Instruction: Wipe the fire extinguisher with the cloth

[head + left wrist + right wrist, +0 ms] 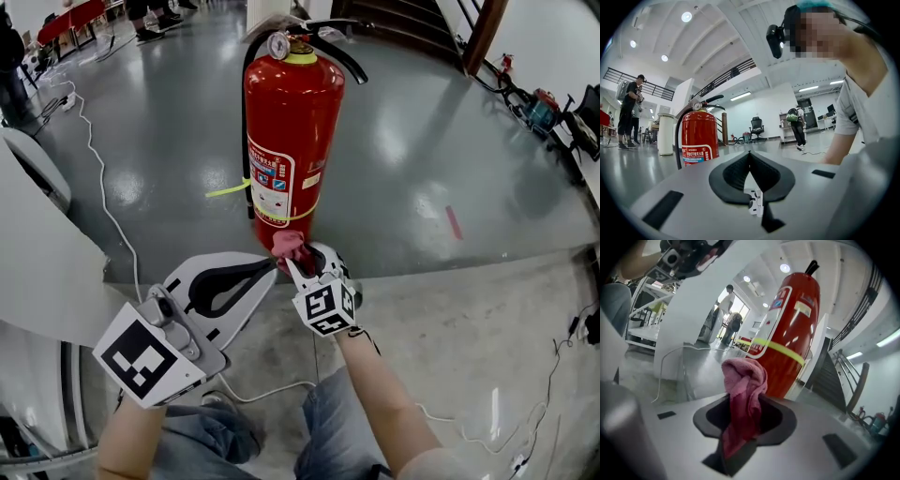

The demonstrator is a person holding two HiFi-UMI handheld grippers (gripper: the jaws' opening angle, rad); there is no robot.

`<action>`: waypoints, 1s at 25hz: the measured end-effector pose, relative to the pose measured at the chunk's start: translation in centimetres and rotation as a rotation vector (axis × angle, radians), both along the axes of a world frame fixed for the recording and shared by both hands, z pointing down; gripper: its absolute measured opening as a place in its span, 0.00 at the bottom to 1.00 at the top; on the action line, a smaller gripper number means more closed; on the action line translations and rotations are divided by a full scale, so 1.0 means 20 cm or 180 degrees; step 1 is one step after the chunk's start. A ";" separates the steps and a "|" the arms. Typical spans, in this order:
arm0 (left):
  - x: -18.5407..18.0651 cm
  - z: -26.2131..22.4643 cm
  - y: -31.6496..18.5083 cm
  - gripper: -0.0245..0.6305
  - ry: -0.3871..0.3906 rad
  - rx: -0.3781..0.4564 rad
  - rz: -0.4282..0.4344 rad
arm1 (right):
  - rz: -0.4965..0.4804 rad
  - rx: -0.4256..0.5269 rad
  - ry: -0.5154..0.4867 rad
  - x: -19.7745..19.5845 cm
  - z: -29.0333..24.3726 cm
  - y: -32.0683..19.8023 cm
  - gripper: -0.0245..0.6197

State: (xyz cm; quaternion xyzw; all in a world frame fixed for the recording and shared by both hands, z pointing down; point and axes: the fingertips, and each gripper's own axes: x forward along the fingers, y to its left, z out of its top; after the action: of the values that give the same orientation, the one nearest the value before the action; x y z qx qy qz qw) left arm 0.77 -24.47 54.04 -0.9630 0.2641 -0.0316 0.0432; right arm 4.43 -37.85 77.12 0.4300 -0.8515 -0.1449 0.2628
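Pinching the soft, limp cloth (743, 376) by its bunch, my right gripper (746, 404) sits near the base of the upright, probably heavy, slick fire extinguisher (291, 131); my left gripper (750, 153) is closed, empty.

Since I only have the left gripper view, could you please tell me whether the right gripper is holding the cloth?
Observer: Yes, the right gripper is shut on a pink cloth.
Operator: Thank you. Where is the cloth on the fire extinguisher?
Observer: At the bottom of the fire extinguisher, below its label; I cannot tell whether they touch.
Operator: And where is my left gripper?
Observer: The left gripper points at the base, just left of the cloth.
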 end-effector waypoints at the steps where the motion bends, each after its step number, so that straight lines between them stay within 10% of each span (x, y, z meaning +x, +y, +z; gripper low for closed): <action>1: 0.00 0.01 0.00 0.05 -0.0013 -0.0011 -0.0003 | 0.0013 -0.0053 0.0027 0.00 0.03 0.00 0.25; 18: 0.08 -0.09 0.00 0.05 0.0059 0.0210 -0.0032 | -0.0332 0.1659 -0.0688 -0.03 -1.47 0.04 0.24; 25: 0.06 -0.11 0.00 0.05 0.0065 0.0224 -0.0077 | -0.0315 0.1664 -0.0629 -0.03 -1.28 0.03 0.25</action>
State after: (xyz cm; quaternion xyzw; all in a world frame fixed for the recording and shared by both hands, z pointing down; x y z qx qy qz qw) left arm 2.04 -24.40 51.90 -0.9579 0.2771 -0.0130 0.0739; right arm 3.75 -37.29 51.45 0.4531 -0.8267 -0.3296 0.0513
